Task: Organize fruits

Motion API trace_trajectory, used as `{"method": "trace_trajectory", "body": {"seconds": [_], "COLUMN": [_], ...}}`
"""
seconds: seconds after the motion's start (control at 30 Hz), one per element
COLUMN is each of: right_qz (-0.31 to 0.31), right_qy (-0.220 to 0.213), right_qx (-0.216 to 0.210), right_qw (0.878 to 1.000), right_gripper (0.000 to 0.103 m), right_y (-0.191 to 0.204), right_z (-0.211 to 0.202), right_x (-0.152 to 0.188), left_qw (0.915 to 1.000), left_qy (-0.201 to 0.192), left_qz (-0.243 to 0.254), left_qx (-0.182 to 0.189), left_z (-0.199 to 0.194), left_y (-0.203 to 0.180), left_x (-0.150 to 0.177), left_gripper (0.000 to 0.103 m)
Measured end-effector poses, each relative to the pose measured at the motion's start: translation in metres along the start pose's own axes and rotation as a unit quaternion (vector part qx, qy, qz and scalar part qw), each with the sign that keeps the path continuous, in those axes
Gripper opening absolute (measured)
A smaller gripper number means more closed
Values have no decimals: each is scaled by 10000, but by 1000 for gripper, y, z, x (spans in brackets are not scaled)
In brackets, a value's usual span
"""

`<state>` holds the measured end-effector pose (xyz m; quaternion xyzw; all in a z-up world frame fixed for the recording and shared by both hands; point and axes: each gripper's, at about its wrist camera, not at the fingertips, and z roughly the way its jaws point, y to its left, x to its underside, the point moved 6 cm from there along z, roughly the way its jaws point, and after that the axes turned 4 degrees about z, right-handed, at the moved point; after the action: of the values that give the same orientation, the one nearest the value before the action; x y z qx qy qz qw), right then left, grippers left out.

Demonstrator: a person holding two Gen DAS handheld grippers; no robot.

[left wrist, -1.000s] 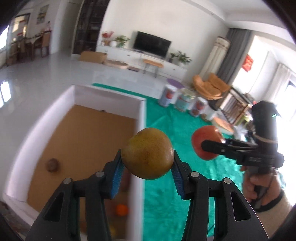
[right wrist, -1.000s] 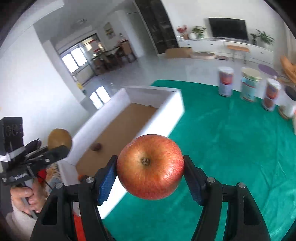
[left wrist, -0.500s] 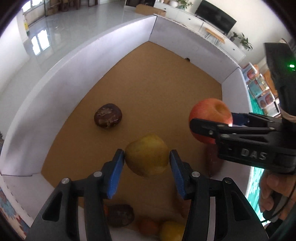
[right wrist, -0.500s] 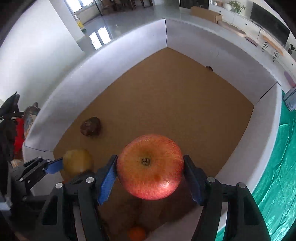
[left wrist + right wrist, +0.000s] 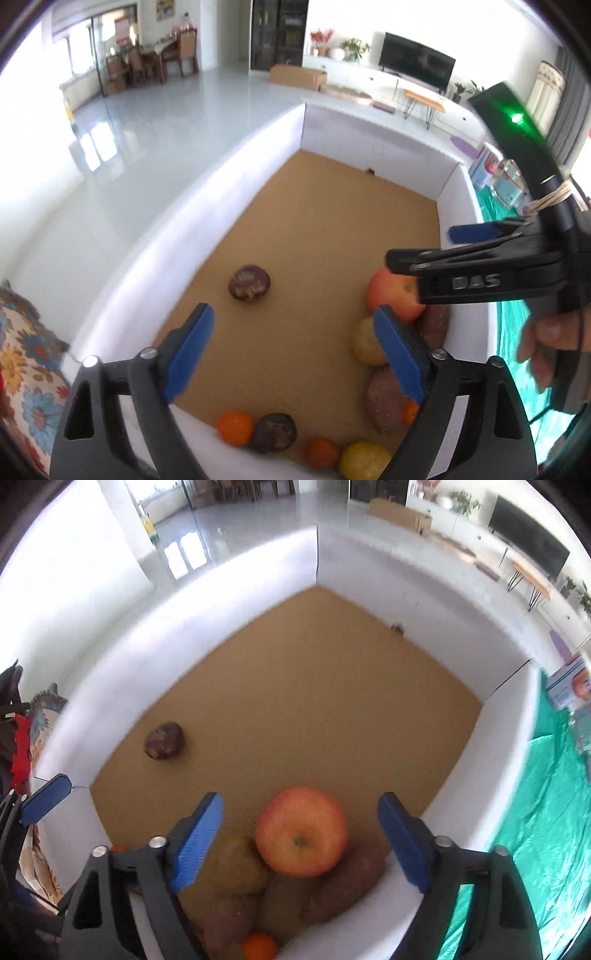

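Observation:
A white-walled box with a brown floor holds the fruit. My left gripper is open and empty above the box's near end. My right gripper is open and empty; it also shows in the left wrist view. The red apple lies on the pile below the right gripper, also in the left wrist view. The yellow-green pear lies beside the apple, also in the right wrist view. A dark round fruit lies alone mid-floor.
Sweet potatoes, small oranges and a yellow fruit lie at the box's near end. A green cloth covers the floor right of the box. A patterned cloth lies at the left.
Both grippers have opened. The pear and the apple have dropped from the jaws onto the fruit pile at the box's near right corner.

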<state>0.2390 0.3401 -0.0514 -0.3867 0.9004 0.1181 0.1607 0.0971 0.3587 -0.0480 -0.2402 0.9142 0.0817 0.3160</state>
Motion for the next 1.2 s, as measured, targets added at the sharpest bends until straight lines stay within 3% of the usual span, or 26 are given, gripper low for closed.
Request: {"method": "trace_trajectory", "body": {"seconds": [0.13, 0.3, 0.37, 0.5, 0.6, 0.77, 1.03, 1.2], "right_qz": [-142, -109, 86, 495, 713, 583, 602, 512], "right_qy": [-499, -924, -899, -453, -90, -114, 63, -60], "right_qx": [35, -33, -211, -596, -740, -618, -533, -333], "right_qw": [9986, 9957, 9957, 9960, 9947, 9963, 9967, 9981], "right_gripper": [103, 103, 103, 103, 103, 103, 103, 103], "right_y": [8, 8, 4, 14, 22, 34, 39, 41], "right_z": [-56, -109, -117, -125, -128, -140, -116, -116], "right_x": [-2, 16, 26, 41, 45, 46, 67, 68], "left_qw": [9966, 9895, 9900, 9981, 9990, 9966, 9963, 9960], "left_qy": [-492, -741, -758, -198, 162, 344, 127, 49], "left_qz": [300, 329, 354, 95, -281, -410, -404, -411], "left_qx": [-586, -1200, -1140, -572, -308, -633, -751, -786], "left_z": [-31, -65, -73, -79, -80, -94, -93, -92], "left_y": [-5, -5, -6, 10, 28, 50, 47, 47], "left_x": [-12, -15, -13, -6, -4, 2, 15, 15], "left_gripper": [98, 102, 102, 102, 102, 102, 102, 102]}}
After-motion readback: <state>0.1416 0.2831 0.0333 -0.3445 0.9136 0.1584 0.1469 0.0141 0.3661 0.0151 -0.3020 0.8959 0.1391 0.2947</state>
